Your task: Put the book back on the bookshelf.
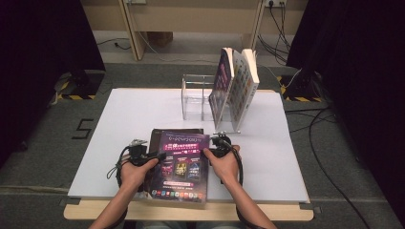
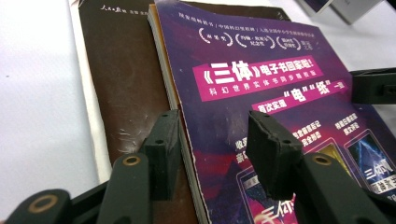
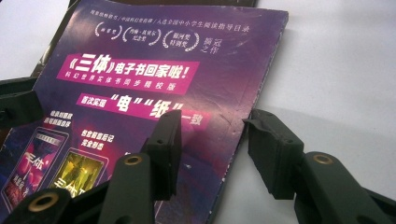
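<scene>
A purple paperback (image 1: 184, 164) (image 2: 261, 79) (image 3: 154, 70) lies flat on top of a dark brown book (image 1: 155, 136) (image 2: 126, 84) near the front of the white table (image 1: 124, 119). My left gripper (image 1: 160, 155) (image 2: 212, 140) stands open astride the purple book's left edge, one jaw over the brown cover and one over the purple cover. At the book's right edge my right gripper (image 1: 207, 151) (image 3: 212, 140) is open too, one jaw over the cover and the other over the bare table. No pad visibly presses on the book.
A clear acrylic stand (image 1: 196, 98) sits at the back of the table, with two books (image 1: 222, 86) (image 1: 246, 83) leaning upright at its right end. Cables trail across the floor on the right. The table's wooden front edge (image 1: 191, 212) runs just below the books.
</scene>
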Available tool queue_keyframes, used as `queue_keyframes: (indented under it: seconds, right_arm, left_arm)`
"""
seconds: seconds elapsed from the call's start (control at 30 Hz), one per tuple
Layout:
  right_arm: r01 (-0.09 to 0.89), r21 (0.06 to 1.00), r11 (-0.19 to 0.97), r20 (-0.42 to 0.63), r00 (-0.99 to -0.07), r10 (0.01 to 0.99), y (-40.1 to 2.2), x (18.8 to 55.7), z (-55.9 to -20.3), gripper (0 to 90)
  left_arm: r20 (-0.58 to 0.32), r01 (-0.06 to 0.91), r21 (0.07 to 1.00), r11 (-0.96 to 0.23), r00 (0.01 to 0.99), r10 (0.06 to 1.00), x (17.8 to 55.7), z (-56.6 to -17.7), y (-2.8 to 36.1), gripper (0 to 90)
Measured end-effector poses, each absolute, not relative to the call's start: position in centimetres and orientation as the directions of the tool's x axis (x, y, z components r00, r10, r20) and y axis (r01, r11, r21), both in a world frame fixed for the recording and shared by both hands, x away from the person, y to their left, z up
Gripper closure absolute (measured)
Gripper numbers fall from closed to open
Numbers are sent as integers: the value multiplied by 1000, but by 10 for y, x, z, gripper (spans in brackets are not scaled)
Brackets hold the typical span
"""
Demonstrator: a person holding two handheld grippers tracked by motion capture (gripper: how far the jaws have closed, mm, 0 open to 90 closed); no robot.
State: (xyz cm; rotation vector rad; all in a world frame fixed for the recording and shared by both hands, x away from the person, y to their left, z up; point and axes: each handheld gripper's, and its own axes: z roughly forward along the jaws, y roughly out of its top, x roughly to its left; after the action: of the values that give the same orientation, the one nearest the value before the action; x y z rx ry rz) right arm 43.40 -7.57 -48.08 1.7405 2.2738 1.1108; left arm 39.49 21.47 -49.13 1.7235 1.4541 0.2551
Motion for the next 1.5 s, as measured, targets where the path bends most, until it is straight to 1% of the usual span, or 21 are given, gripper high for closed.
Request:
queue_keyframes:
  seconds: [0.1, 0.13, 0.2, 0.3, 0.33, 0.37, 0.43, 0.53, 0.57, 0.6, 0.67, 0.7, 0.73, 0.93, 1.0, 1.17, 1.3, 1.43, 1.5]
  right_arm:
    - [814, 574, 95, 358, -353, 865, -75, 434, -481, 555]
    - [813, 576, 90, 361, -351, 864, -76, 434, -481, 557]
    - [817, 571, 81, 371, -345, 862, -77, 434, -481, 558]
    - [819, 570, 72, 382, -341, 859, -77, 434, -482, 560]
    - [816, 572, 79, 376, -348, 859, -77, 435, -481, 559]
    - [816, 572, 79, 376, -348, 859, -77, 435, -481, 559]
    - [819, 568, 79, 379, -346, 858, -77, 435, -481, 560]
    - [823, 563, 72, 389, -341, 856, -78, 435, -481, 557]
    - [823, 563, 72, 389, -341, 856, -78, 435, -481, 557]
    - [823, 563, 72, 391, -343, 854, -78, 435, -481, 553]
    - [825, 559, 85, 396, -355, 847, -80, 437, -481, 546]
    - [825, 559, 85, 396, -355, 847, -80, 437, -481, 546]
    - [837, 541, 83, 416, -352, 839, -82, 441, -480, 543]
    - [841, 535, 78, 421, -346, 838, -81, 451, -479, 540]
    - [843, 533, 79, 421, -345, 839, -79, 457, -479, 540]
    - [844, 530, 80, 417, -342, 842, -76, 463, -479, 538]
    - [851, 522, 54, 441, -323, 837, -77, 466, -479, 540]
    - [851, 525, 35, 453, -314, 834, -77, 469, -481, 539]
    - [852, 523, 17, 471, -306, 827, -79, 470, -482, 554]
  left_arm:
    - [-382, 737, 672, 70, 264, 885, 397, -489, 214, 547]
    - [-422, 751, 651, 115, 232, 876, 398, -486, 216, 566]
    - [-436, 748, 651, 127, 232, 869, 397, -483, 217, 575]
    - [-496, 739, 649, 181, 230, 837, 394, -477, 220, 601]
    - [-526, 735, 648, 202, 240, 816, 393, -475, 220, 634]
    - [-575, 738, 633, 234, 247, 780, 393, -475, 220, 634]
    - [-601, 769, 602, 215, 260, 755, 393, -477, 213, 642]
    - [-521, 774, 617, 143, 265, 811, 394, -482, 203, 648]
    - [-512, 776, 615, 138, 260, 819, 395, -483, 204, 648]
    - [-498, 774, 619, 130, 260, 827, 395, -484, 204, 679]
    - [-506, 771, 623, 132, 269, 820, 394, -485, 206, 798]
    - [-508, 772, 622, 130, 272, 817, 395, -485, 207, 798]
    - [-499, 771, 626, 115, 282, 819, 395, -484, 206, 819]
    - [-517, 780, 612, 132, 268, 813, 396, -486, 209, 813]
    - [-510, 782, 610, 127, 264, 819, 396, -487, 211, 791]
    - [-482, 781, 615, 108, 263, 836, 397, -487, 211, 781]
    - [-493, 787, 605, 116, 257, 831, 398, -488, 212, 782]
    - [-482, 783, 613, 109, 261, 836, 397, -488, 211, 782]
    - [-485, 786, 609, 106, 263, 834, 398, -488, 211, 782]
